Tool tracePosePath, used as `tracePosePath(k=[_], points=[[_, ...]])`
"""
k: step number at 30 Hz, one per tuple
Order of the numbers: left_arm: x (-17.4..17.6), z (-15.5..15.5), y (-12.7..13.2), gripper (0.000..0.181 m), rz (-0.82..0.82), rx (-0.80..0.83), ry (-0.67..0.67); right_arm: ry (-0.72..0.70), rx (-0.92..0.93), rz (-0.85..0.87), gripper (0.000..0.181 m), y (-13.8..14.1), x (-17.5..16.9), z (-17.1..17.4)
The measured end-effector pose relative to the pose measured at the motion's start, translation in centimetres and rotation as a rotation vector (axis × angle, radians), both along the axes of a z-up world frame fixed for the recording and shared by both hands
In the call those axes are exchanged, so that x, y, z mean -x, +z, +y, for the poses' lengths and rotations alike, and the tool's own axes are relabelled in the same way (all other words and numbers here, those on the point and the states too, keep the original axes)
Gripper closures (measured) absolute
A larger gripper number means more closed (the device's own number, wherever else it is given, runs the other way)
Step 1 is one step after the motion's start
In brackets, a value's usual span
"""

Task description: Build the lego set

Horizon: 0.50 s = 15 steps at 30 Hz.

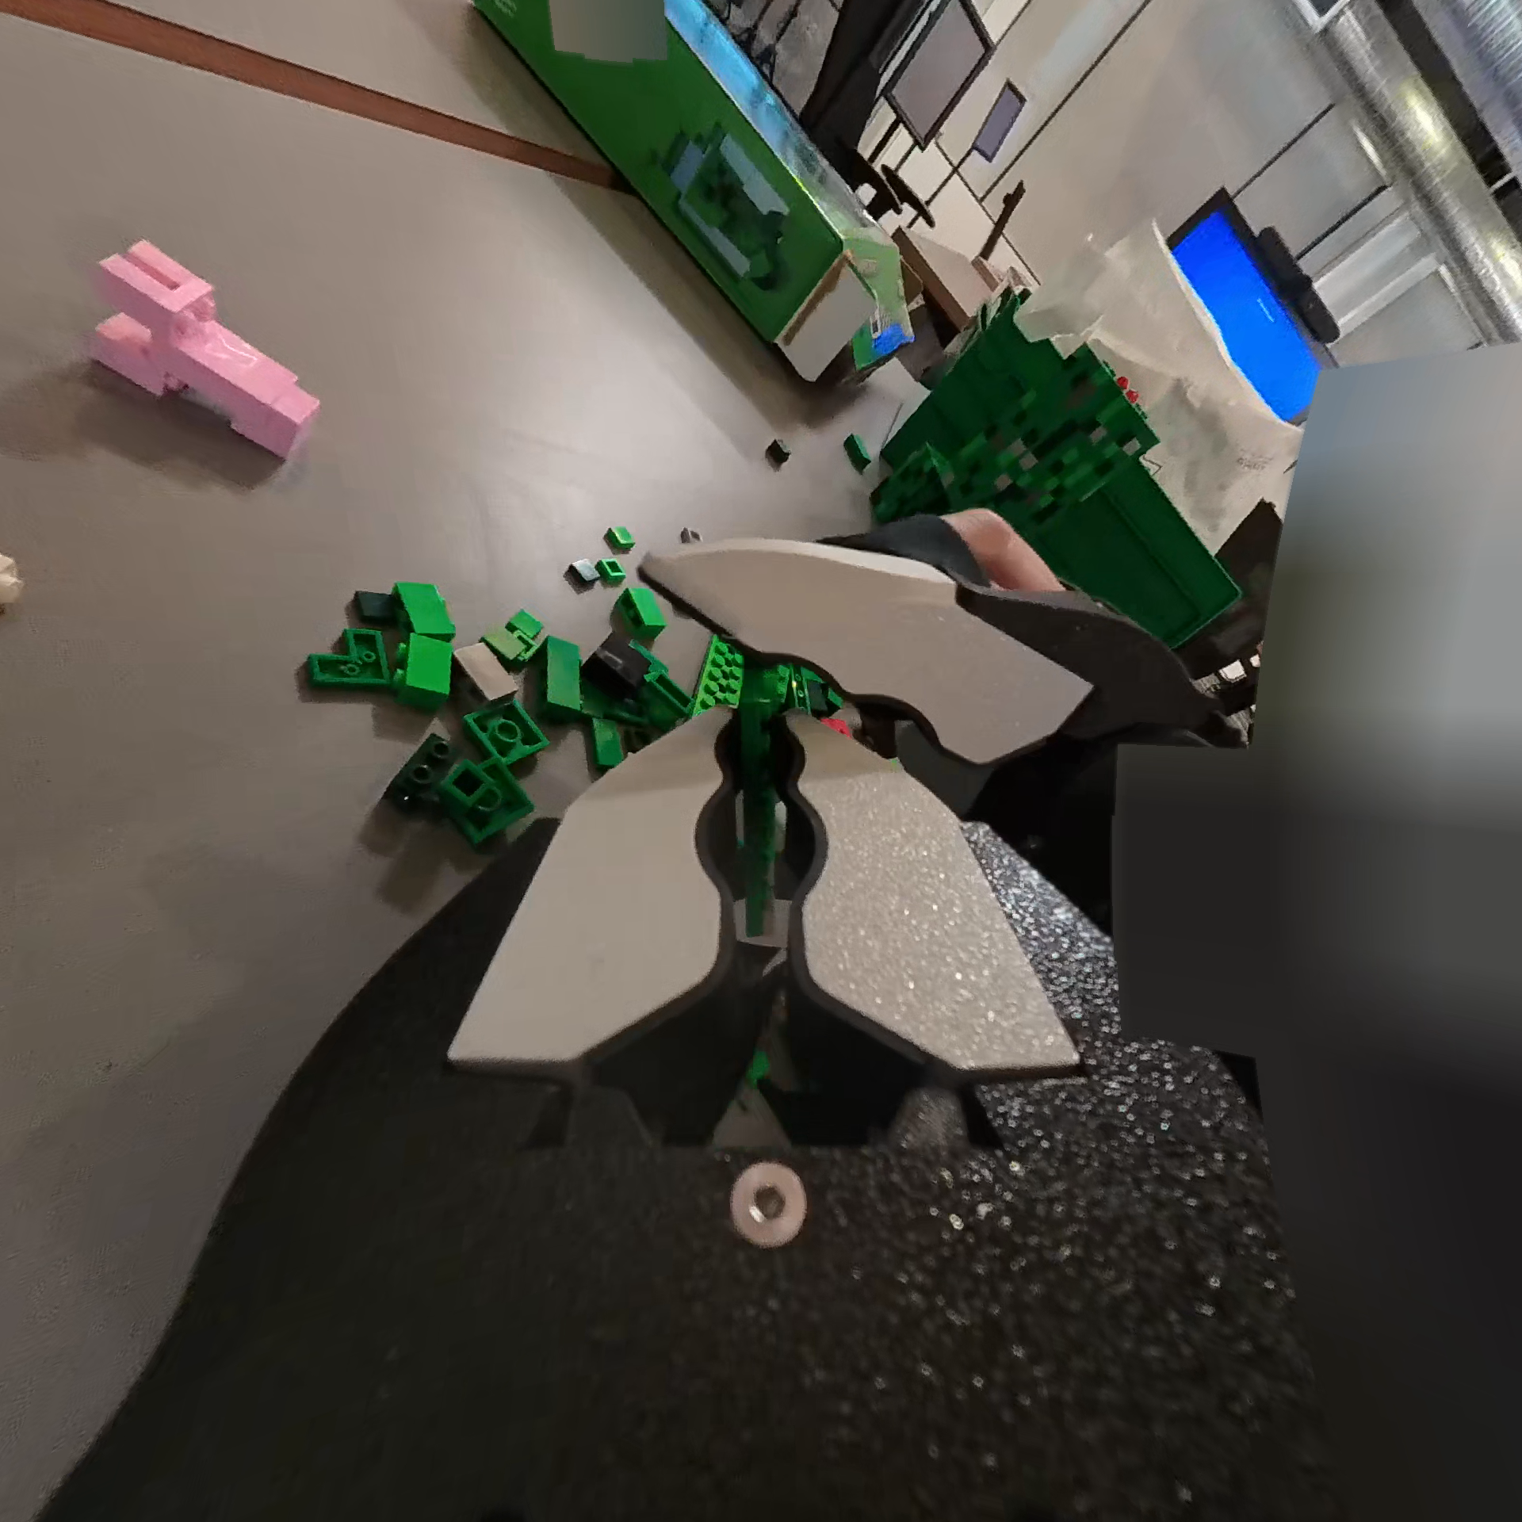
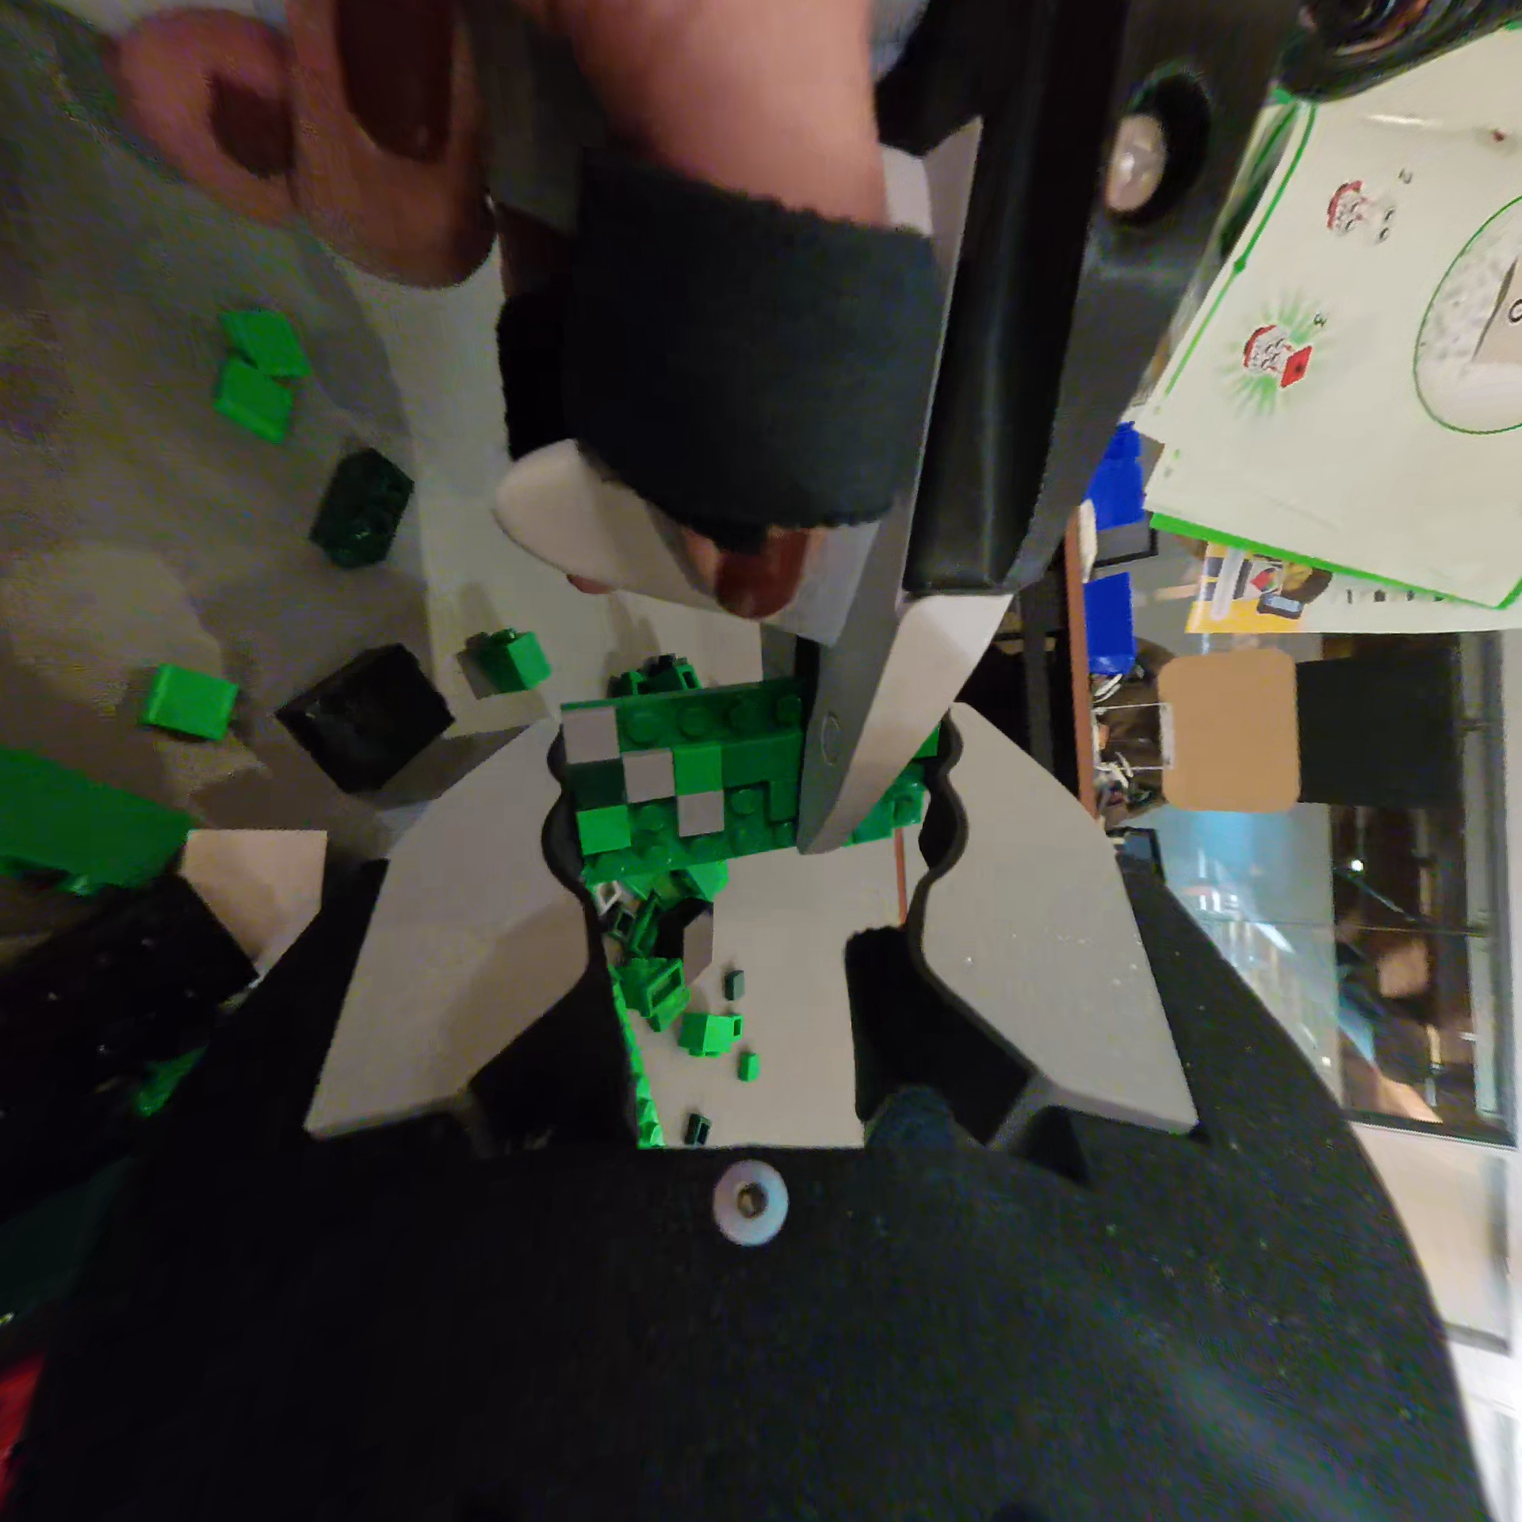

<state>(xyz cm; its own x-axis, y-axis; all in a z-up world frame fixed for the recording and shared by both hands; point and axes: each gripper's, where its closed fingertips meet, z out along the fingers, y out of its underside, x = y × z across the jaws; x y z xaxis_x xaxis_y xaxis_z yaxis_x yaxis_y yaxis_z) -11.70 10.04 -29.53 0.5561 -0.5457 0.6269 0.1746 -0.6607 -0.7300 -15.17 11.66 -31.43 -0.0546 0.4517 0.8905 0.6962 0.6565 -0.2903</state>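
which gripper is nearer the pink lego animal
Left. The left gripper, shut on the green plate assembly, has the pink lego animal on the table ahead-left; the right gripper lies farther right.

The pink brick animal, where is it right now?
In the left wrist view, the pink brick animal lies alone on the grey table, far left, apart from the loose green bricks.
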Motion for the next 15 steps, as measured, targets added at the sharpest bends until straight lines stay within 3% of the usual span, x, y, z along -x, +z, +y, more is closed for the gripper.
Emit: tracePosePath(k=[15], points=[[-0.1,-0.62,0.27,0.176,0.104,-0.044,-0.017,0.003,0.031,-0.032,0.093,0.09,0.32,-0.34]])
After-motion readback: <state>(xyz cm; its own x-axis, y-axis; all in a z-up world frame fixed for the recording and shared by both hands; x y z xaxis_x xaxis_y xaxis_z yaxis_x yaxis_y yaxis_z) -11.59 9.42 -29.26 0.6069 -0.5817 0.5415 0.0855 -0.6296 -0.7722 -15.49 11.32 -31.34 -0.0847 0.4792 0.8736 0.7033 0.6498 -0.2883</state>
